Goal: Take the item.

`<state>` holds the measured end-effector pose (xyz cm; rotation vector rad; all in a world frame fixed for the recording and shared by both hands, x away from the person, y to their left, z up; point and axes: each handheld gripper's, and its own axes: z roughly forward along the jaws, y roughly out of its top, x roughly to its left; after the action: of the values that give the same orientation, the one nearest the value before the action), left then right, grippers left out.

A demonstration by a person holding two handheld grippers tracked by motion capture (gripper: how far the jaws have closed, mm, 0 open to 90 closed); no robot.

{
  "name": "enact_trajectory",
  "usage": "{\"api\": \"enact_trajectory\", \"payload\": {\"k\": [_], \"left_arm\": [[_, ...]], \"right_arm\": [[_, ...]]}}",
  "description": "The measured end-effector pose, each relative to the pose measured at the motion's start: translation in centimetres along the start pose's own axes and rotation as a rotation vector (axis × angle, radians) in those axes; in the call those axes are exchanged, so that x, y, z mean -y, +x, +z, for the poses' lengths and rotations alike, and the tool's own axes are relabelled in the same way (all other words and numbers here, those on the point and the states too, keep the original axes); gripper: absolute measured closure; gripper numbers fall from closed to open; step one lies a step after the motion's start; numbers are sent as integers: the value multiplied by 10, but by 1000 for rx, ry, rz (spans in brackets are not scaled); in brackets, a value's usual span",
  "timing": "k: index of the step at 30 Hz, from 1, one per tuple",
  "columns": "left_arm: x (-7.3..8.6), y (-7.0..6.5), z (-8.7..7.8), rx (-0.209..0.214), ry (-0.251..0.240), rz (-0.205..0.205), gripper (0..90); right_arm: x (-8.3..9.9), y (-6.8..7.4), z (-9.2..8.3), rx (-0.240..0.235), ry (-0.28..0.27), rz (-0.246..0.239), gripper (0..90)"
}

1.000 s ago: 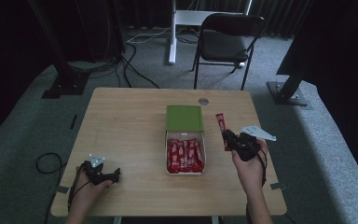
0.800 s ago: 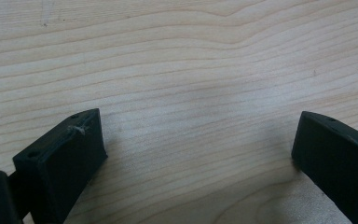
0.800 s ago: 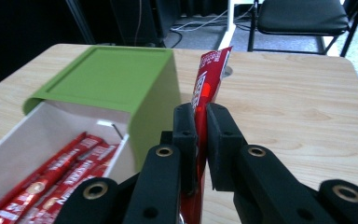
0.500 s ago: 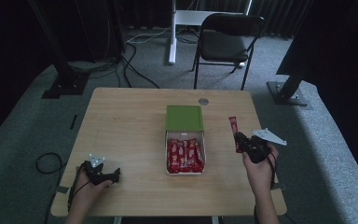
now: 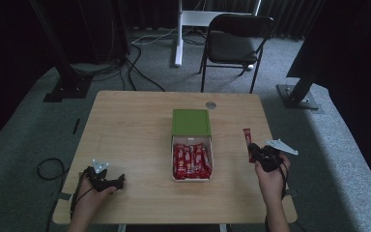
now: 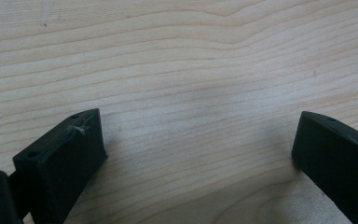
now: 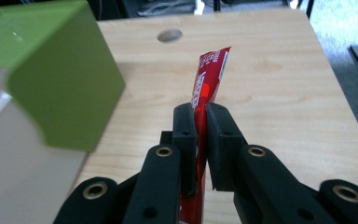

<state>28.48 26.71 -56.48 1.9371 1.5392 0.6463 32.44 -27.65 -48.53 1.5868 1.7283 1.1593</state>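
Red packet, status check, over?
Right claw shut on red packet, right of box. Left claw open, empty, on table. Nothing in the way.

- Pale wooden surface (image 5: pixel 135 125), with a round hole (image 5: pixel 211 105) near its far edge.
- A white box (image 5: pixel 192 159) with a green lid (image 5: pixel 191 122) lies at mid-surface.

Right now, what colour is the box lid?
Green; the box lid shows best in the high view.
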Motion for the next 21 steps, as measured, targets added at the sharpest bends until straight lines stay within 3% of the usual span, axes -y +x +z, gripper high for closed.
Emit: {"api": "enact_trajectory", "payload": {"k": [11,21], "left_arm": [[0,0,0,0,0,0,31],[0,0,0,0,0,0,31]], "right_arm": [[23,-20,21,38,85,43,828],[40,-27,36,57,151,55,828]]}}
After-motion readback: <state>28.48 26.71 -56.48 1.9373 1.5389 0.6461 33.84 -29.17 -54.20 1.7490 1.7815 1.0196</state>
